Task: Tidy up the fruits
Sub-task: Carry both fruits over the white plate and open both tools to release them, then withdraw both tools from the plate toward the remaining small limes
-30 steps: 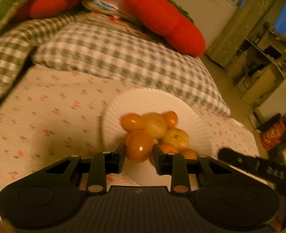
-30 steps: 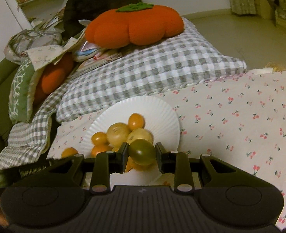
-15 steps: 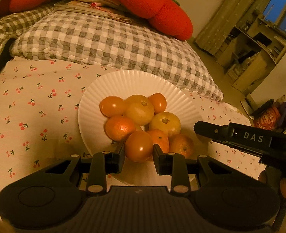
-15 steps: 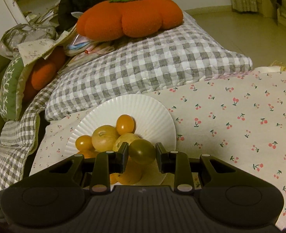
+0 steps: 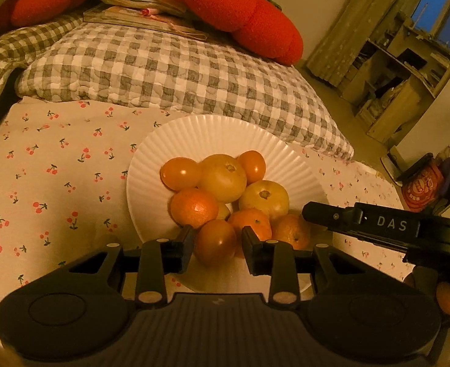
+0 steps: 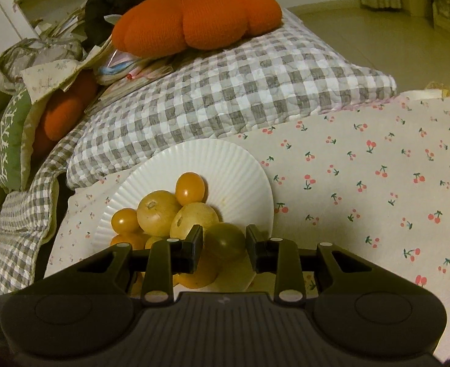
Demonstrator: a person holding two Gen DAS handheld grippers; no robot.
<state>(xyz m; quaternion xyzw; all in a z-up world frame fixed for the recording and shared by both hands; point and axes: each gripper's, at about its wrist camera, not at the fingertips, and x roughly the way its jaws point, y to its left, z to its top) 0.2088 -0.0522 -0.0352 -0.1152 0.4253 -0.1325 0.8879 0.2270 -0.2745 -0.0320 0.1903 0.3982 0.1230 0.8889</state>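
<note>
Beyond both sets of fingers, spread over the cherry-print cloth (image 6: 362, 165): a round white ribbed plate (image 5: 200, 134), already heaped at its near half with orange and yellow fruits. Between the fingers of the left gripper (image 5: 215, 246), a glossy orange-red tomato (image 5: 215, 243), sitting low at the plate's near rim, touching the tangerines just ahead; jaws narrow but parting, slivers of gap showing at each pad. Between the fingers of the right gripper (image 6: 224, 244), a round dull-green tomato (image 6: 225, 238) at the near right of the heap, jaws likewise narrow and opening, gaps on both sides. Best handled slowly: widen evenly, no sideways nudge, since round fruit on a crowded pile probably rolls. Then a straight pull back along the fingers, clear of the neighbouring fruit, minding the other gripper just to the right of the left fingers.
</note>
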